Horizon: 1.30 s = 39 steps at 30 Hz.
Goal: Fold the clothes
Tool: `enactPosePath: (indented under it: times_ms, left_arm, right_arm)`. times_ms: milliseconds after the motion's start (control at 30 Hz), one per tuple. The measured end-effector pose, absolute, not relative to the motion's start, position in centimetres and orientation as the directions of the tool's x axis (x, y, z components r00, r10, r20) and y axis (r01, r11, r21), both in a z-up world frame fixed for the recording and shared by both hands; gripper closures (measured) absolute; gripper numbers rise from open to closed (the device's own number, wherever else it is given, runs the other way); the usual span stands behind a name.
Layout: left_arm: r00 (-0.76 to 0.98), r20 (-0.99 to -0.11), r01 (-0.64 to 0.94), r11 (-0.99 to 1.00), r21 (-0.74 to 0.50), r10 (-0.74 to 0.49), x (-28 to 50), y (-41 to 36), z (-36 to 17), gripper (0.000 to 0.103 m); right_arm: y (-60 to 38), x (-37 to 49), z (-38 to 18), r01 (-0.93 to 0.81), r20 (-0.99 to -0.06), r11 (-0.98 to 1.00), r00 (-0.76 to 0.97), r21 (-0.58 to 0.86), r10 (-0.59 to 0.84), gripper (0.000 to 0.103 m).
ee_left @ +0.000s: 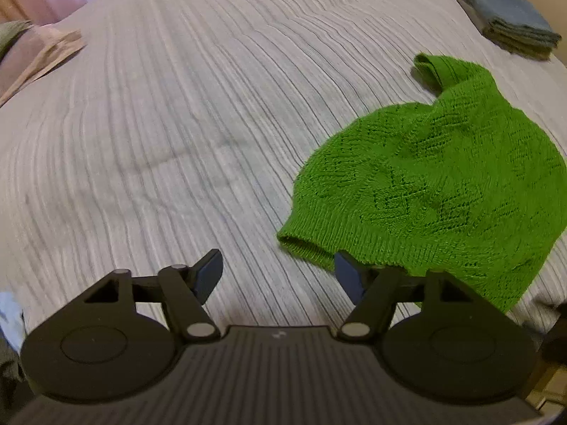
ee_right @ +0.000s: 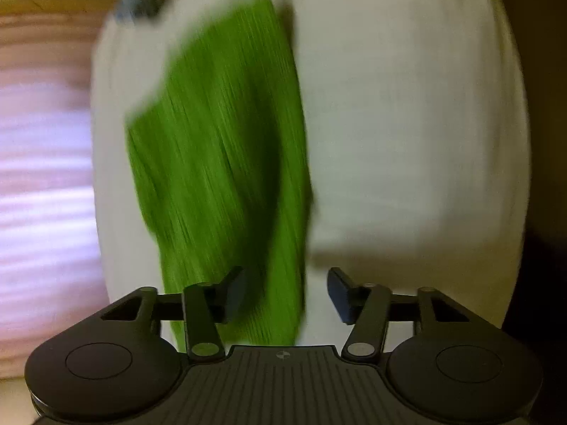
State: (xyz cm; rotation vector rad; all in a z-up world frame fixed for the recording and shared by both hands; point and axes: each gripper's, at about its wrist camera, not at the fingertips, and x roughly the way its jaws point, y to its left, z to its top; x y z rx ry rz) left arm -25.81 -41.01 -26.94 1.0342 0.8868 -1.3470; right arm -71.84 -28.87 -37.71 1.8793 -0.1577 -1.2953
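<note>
Left tool point(ee_left: 278, 274) released, fingers spread wide, hovering over the pale grey ribbed bedspread point(ee_left: 177, 124) and gripping nothing. Just ahead and to its right, a bright green openwork knitted garment point(ee_left: 436, 180), lying rumpled on the bedspread, ribbed hem nearest the right finger, one narrow end trailing away. Farther off to the right, a folded stack of blue and olive cloths point(ee_left: 506, 21). Far left, a pinkish-brown fabric point(ee_left: 42, 56).

Right tool point(ee_right: 285, 288) likewise released, empty. Ahead and slightly left, the green garment point(ee_right: 219, 148), heavily blurred on the bedspread point(ee_right: 407, 124).
</note>
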Motion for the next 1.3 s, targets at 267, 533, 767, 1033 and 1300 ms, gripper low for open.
enactPosePath:
  times_ms: [267, 533, 767, 1033, 1300]
  left_arm:
    - [-0.008, -0.958, 0.998, -0.057, 0.008, -0.286, -23.7, -44.6, -30.6, 0.038]
    - [-0.209, -0.961, 0.978, -0.038, -0.205, -0.179, -22.5, -48.9, -37.3, 0.035]
    - [-0.367, -0.908, 0.924, 0.032, -0.381, -0.204, -22.0, -48.1, -37.6, 0.091]
    - [-0.475, -0.763, 0.868, -0.091, -0.488, -0.439, -21.5, -44.2, -24.9, 0.093]
    - [-0.474, -0.517, 0.858, -0.244, -0.451, -0.713, -23.4, -39.2, -7.8, 0.093]
  right_arm:
    - [-29.7, -64.6, -44.1, 0.304, -0.704, -0.674, 0.543, 0.673, -0.459, 0.054]
    - [-30.2, -64.2, -44.3, 0.297, -0.701, -0.666, 0.519, 0.684, -0.488, 0.076]
    - [-30.8, -65.0, -41.2, 0.306, -0.676, -0.626, 0.521, 0.718, -0.521, 0.097]
    - [-33.0, -69.6, -26.8, 0.31, -0.509, -0.408, 0.428, 0.859, -0.747, 0.099]
    - [-38.8, -74.5, -9.6, 0.397, -0.134, 0.056, 0.435, 0.916, -0.89, 0.099]
